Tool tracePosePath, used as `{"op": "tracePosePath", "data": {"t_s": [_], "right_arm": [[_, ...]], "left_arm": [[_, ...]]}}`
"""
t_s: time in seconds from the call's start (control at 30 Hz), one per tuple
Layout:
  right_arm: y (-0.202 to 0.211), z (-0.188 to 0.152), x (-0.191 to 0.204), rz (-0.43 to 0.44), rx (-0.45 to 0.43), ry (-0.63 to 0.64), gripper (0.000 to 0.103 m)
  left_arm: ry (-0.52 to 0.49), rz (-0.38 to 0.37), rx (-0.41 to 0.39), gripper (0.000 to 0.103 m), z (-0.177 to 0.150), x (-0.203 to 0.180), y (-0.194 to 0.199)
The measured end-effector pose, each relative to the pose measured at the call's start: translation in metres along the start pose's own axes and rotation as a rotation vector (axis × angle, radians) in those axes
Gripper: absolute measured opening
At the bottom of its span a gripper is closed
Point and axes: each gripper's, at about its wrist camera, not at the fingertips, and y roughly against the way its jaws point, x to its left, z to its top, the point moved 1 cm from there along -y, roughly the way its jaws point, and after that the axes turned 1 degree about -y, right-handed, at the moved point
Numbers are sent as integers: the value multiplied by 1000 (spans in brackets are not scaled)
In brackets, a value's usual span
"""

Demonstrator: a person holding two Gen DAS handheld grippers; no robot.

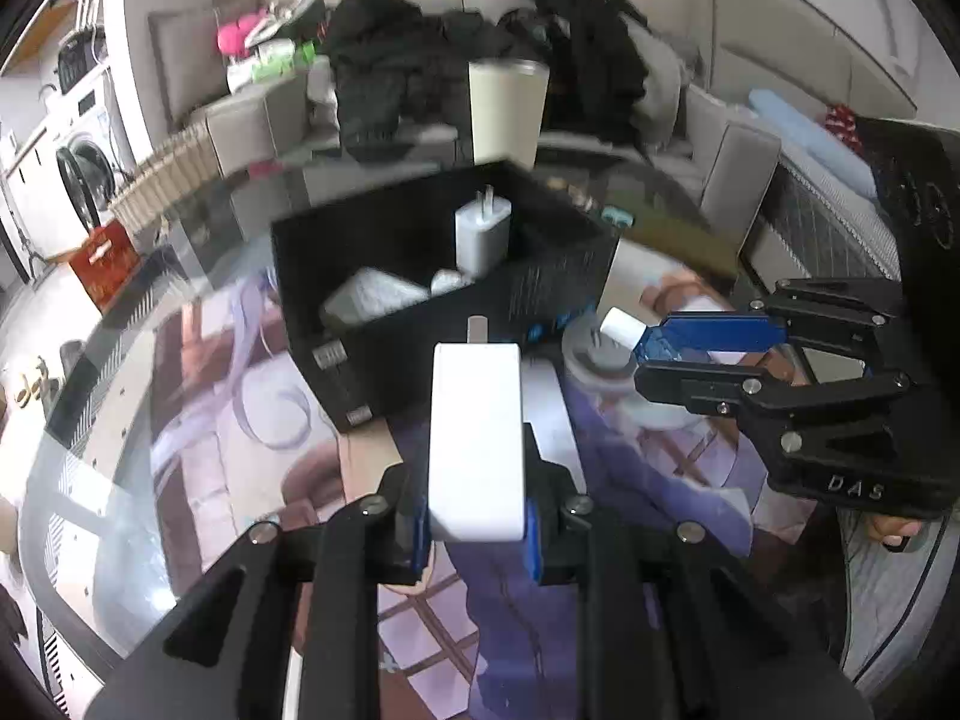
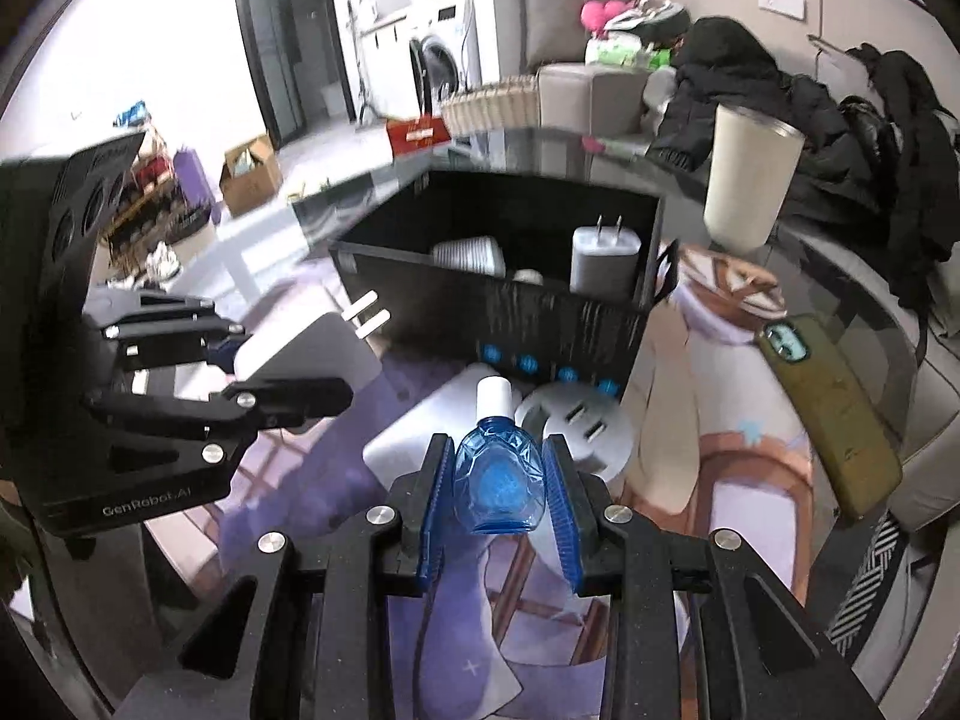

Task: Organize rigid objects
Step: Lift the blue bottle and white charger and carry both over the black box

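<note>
A white charger is being gripped between the blue pads of the left gripper, prongs pointing forward, held above the printed mat just in front of the black box. A small blue bottle with a white cap is being clamped upright in the right gripper. Only in the right wrist view is a phone in an olive case being shown, lying right of the box, along with a round grey plug resting on the mat just beside the box front. Inside the box, a grey charger is being kept upright, with pale items lying beside it. A cream cup is being seen behind the box.
</note>
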Motion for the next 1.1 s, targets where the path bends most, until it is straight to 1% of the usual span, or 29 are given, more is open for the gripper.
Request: {"op": "tracePosePath", "data": {"t_s": [0.07, 0.13, 0.2, 0.23, 0.27, 0.33, 0.4, 0.43, 0.47, 0.53, 0.6, 0.63, 0.7, 0.73, 0.8, 0.83, 0.87, 0.9, 0.93, 0.97, 1.03, 1.1], "right_arm": [[9, 4, -2, 1, -44, -16, 30], [20, 9, -2, -2, -104, -24, 30], [33, 13, -1, -12, -175, -20, 30], [42, 16, -1, -28, -233, -11, 30], [49, 17, 1, -36, -269, -5, 30], [66, 16, 5, -50, -353, 10, 30], [74, 17, 10, -69, -399, 29, 30], [76, 18, 12, -65, -410, 37, 30], [77, 17, 12, -59, -409, 33, 30], [77, 17, 13, -60, -408, 34, 30], [79, 17, 12, -62, -416, 31, 30], [79, 17, 13, -61, -413, 30, 30], [76, 17, 11, -56, -398, 19, 30], [70, 16, 10, -46, -373, 11, 30], [64, 16, 8, -35, -340, 5, 30], [57, 16, 6, -27, -307, -1, 30], [52, 16, 4, -20, -280, -8, 30], [47, 14, 2, -16, -261, -15, 30], [39, 14, -1, 4, -223, -40, 30], [34, 14, -2, 16, -198, -53, 30], [23, 12, -6, 37, -150, -75, 30], [16, 8, -5, 45, -126, -82, 30]], "left_arm": [[-5, 8, -42, 21, 3, -1, 9], [-12, 27, -111, 21, 6, -3, 22], [-25, 57, -190, 21, 7, -6, 37], [-33, 78, -236, 21, 7, -7, 45], [-39, 106, -283, 21, 7, -9, 53], [-40, 138, -352, 21, 8, -8, 64], [-39, 147, -389, 21, 8, -6, 72], [-32, 140, -392, 19, 8, -4, 73], [-25, 134, -397, 13, 8, -3, 75], [-25, 141, -419, 13, 8, 0, 79], [-21, 131, -422, 12, 8, 3, 81], [-23, 120, -409, 12, 9, 3, 79], [-23, 110, -346, 13, 9, 4, 69], [-11, 92, -308, 13, 8, 6, 63], [38, 36, -180, 15, 7, 15, 40], [54, 27, -134, 17, 6, 18, 32], [73, 41, -85, 24, 5, 24, 22], [78, 67, -53, 37, 4, 25, 15], [81, 85, -28, 44, 3, 27, 9], [94, 104, 2, 49, 2, 31, 3], [116, 106, 58, 49, -3, 35, -9], [92, 124, 113, 49, -8, 35, -22]]}}
